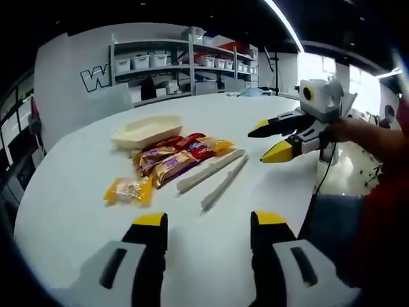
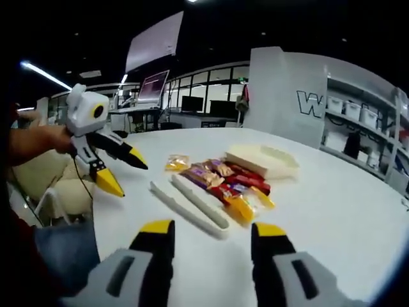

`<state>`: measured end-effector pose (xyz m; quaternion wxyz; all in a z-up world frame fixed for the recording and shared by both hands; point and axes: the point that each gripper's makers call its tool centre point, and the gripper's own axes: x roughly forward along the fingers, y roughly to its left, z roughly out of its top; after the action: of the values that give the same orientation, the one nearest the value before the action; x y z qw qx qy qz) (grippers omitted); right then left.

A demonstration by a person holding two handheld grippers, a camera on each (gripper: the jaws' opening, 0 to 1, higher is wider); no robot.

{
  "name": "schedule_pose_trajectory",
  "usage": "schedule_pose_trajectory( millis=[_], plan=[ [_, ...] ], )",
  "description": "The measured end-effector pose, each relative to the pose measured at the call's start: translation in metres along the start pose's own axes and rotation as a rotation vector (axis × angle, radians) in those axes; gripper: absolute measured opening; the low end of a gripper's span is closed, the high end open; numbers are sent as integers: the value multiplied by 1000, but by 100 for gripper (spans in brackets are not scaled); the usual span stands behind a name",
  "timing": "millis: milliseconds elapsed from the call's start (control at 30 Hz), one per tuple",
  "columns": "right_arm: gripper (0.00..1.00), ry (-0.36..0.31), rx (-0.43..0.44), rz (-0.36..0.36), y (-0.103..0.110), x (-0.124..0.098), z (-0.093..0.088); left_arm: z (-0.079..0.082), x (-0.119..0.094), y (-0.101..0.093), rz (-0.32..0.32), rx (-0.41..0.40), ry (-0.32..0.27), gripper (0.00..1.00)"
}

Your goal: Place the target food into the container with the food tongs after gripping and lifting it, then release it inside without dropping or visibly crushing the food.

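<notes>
White food tongs [image 1: 214, 173] [image 2: 192, 204] lie flat on the round white table [image 1: 211, 262], beside a heap of wrapped snack packets [image 1: 172, 157] [image 2: 217, 179]. One yellow packet [image 1: 130, 190] [image 2: 177, 163] lies a little apart. A cream boat-shaped container [image 1: 147, 131] [image 2: 262, 160] sits just beyond the heap. My left gripper [image 1: 209, 220] [image 2: 126, 176] is open above the table, short of the tongs. My right gripper [image 2: 213, 229] [image 1: 267, 144] is also open, hovering on the tongs' other side. Neither touches anything.
Metal shelves with white bins [image 1: 185, 61] [image 2: 358, 115] stand behind the table by a white wall with large lettering. A person's hand [image 1: 358, 131] holds the right gripper; an arm [image 2: 32, 144] holds the left. Desks with monitors [image 2: 153, 89] are farther off.
</notes>
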<state>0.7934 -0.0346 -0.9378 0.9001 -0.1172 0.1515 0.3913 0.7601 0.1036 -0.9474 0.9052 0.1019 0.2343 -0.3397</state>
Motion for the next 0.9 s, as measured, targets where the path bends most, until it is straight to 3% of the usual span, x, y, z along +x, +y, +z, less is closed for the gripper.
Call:
schedule_pose_trajectory(
  millis=[300,533,900],
  plan=[
    [39,5,21,6,-1,5,-7,4,3,1,-10,2,-26,46],
    [36,23,17,13,0,11,-13,4,7,2,-19,8,-24,39],
    [34,32,3,17,0,13,-14,1,13,2,-29,22,-14,37]
  ],
)
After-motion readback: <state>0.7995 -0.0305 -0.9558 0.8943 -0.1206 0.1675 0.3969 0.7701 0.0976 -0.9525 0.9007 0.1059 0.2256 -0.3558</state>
